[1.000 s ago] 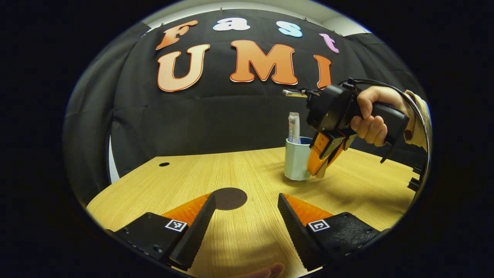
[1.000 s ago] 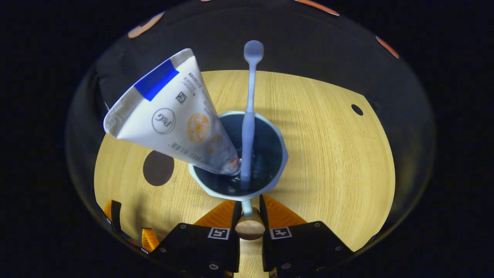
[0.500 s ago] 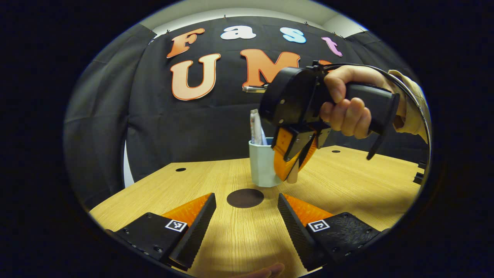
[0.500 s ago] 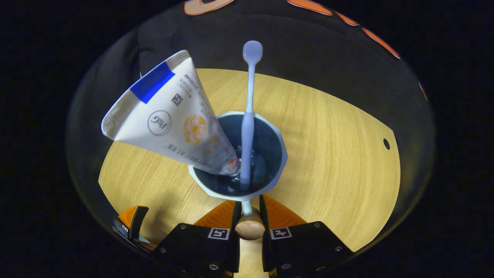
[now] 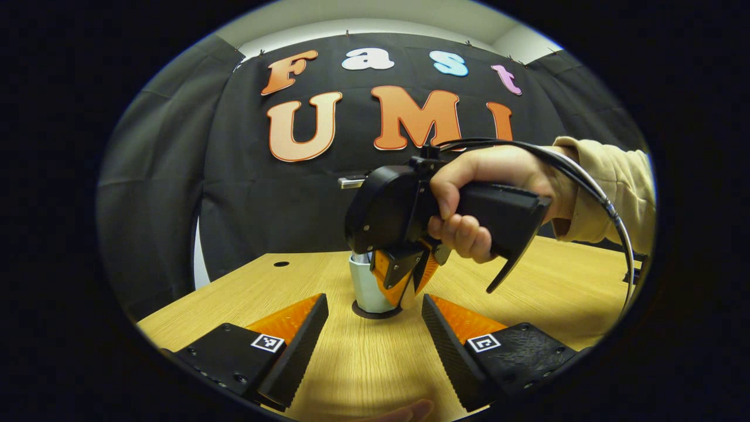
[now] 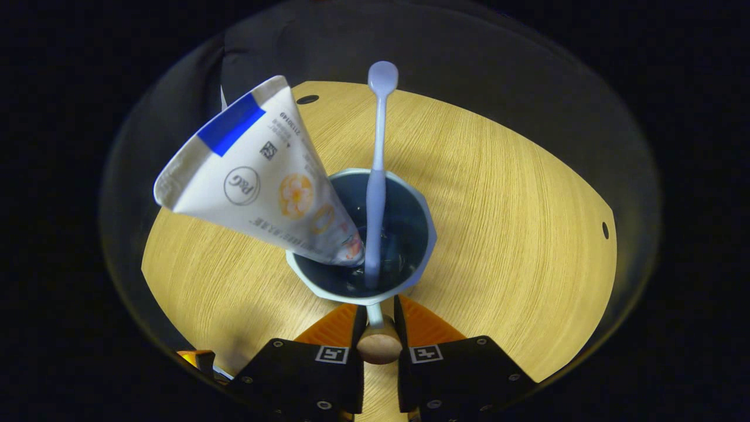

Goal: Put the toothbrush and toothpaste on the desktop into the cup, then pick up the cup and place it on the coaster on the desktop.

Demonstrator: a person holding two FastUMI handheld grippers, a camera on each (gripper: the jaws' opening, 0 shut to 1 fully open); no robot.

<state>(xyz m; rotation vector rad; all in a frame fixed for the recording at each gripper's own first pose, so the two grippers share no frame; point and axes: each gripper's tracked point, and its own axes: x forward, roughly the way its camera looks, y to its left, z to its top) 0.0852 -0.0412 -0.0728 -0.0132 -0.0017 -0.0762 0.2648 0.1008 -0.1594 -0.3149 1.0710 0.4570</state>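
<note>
In the left gripper view, the left gripper [image 5: 373, 319] sits low over the wooden table [image 5: 545, 305] with its two fingers spread well apart and nothing between them. Just beyond the gap stands the pale cup [image 5: 368, 287], upright on the dark round coaster [image 5: 358, 311], whose edge shows under the cup's base. The right gripper [image 5: 403, 287] comes down from the right, held by a hand [image 5: 486, 193] in a light sleeve [image 5: 609, 187], and its fingers reach the cup's right side, though what they press on is hidden from here.

In the right gripper view, the camera looks down into the cup [image 6: 422, 258]. The right gripper [image 6: 378, 328] has its fingers drawn close together, clamped on the cup handle [image 6: 378, 344], a rounded wooden knob on a thin stem at the cup's near edge. The toothpaste [image 6: 263, 176] leans out of the cup to the left, cap end down inside, crimped end up. The toothbrush [image 6: 378, 176] stands in the cup just right of the toothpaste, its rounded end toward the far side. Table surface surrounds the cup on all sides.
</note>
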